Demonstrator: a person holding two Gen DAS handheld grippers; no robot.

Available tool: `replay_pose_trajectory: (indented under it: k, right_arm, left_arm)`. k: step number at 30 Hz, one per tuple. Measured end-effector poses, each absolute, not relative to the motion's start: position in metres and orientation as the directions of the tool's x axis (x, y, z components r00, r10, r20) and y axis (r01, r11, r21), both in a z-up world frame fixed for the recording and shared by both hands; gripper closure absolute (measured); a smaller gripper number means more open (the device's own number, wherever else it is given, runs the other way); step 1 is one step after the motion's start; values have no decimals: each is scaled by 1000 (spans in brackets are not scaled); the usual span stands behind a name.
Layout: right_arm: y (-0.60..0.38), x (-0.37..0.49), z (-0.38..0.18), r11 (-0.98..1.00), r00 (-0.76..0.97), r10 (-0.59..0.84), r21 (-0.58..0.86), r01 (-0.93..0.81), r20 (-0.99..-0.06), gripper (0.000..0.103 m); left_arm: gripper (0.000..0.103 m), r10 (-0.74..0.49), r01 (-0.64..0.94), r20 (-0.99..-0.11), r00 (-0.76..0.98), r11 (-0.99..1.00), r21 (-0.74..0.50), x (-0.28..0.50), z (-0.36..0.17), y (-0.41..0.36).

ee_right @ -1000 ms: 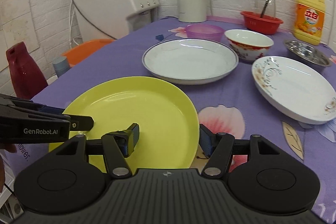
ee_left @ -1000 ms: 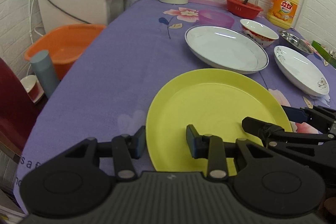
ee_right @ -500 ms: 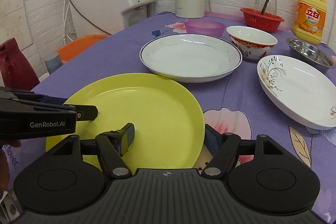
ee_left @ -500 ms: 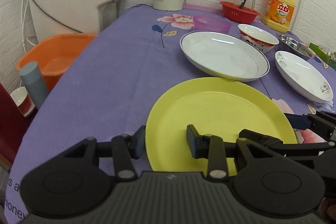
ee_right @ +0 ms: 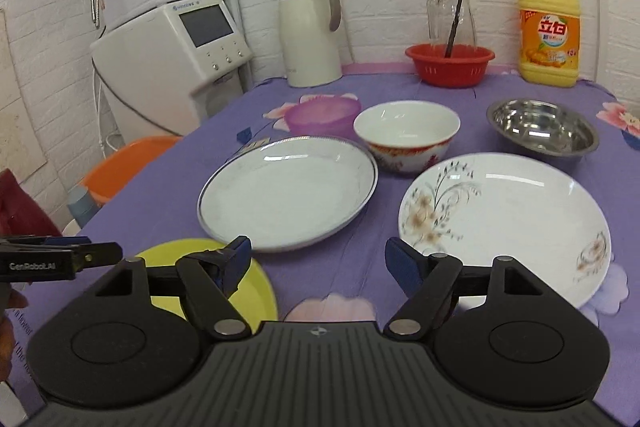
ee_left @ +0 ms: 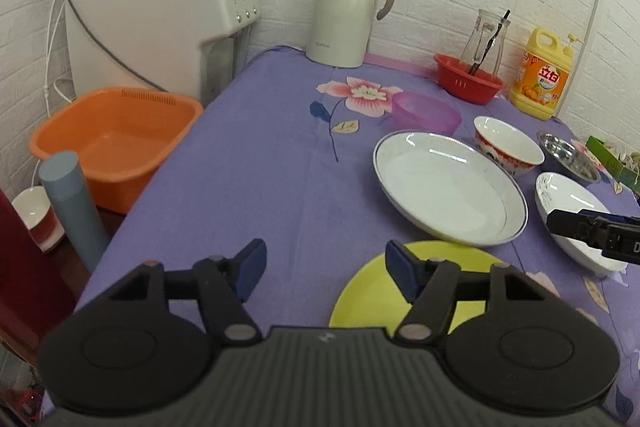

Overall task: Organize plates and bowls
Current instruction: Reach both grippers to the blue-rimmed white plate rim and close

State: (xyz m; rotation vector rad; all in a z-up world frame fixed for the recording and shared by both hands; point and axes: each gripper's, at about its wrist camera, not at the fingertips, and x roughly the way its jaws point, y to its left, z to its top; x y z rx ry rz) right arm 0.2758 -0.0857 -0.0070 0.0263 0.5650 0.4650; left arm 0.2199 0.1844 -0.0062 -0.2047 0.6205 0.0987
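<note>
yellow plate (ee_left: 372, 297) flat on the purple surface (ee_left: 280, 163) at the near edge, nothing stacked on it and nothing under it. just beyond, nearly touching its far rim: blue-rimmed white plate (ee_right: 288, 193), also alone on the cloth. to the right of that, floral plate (ee_right: 506, 223), separate again. behind the plates, three bowls side by side and unnested: purple bowl (ee_right: 322, 115), red-patterned bowl (ee_right: 406, 131), steel bowl (ee_right: 542, 131). judging from this layout, barely begun: no pile of plates, no nest of bowls, all six pieces left to gather.

left gripper (ee_left: 324, 267) spread wide, empty, hovering above the near edge with one pad over the yellow plate's rim. right gripper (ee_right: 318, 263) likewise spread and empty, between the yellow and floral plates, clamped on nothing.

further back, off-task: thermos jug (ee_left: 348, 9), red basket (ee_right: 450, 63) with a glass jar, detergent bottle (ee_right: 548, 31).
</note>
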Motion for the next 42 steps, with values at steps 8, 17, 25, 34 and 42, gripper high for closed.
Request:
replay_pose_trajectory:
  k: [8,17,25,34,42]
  right_arm:
    - [-62,341,-17,889,708,440,153,-432,-552,0]
    - [-39,367,-35,892,663,413,130,-433,-624,0]
    - [-21,369,-36,885,655,421,127,-447,-627,0]
    - [-27,373,-40,877,644,441,150,-456,-625,0]
    - [-23,376,-43,865,639,445,118,-487,-627,0]
  left_arm:
    - [34,14,-122,-599,801,983,-140,271,-6,185]
    - [34,-34,-96,-613,789,979,-178,301,-12,197]
    - [34,-28,-106,-622,782,979,-176,311,-14,200]
    - [34,-67,-72,-666,742,981,-179,360,-26,186]
    - [34,-43,-65,-684,728,989,-132,377,-36,175]
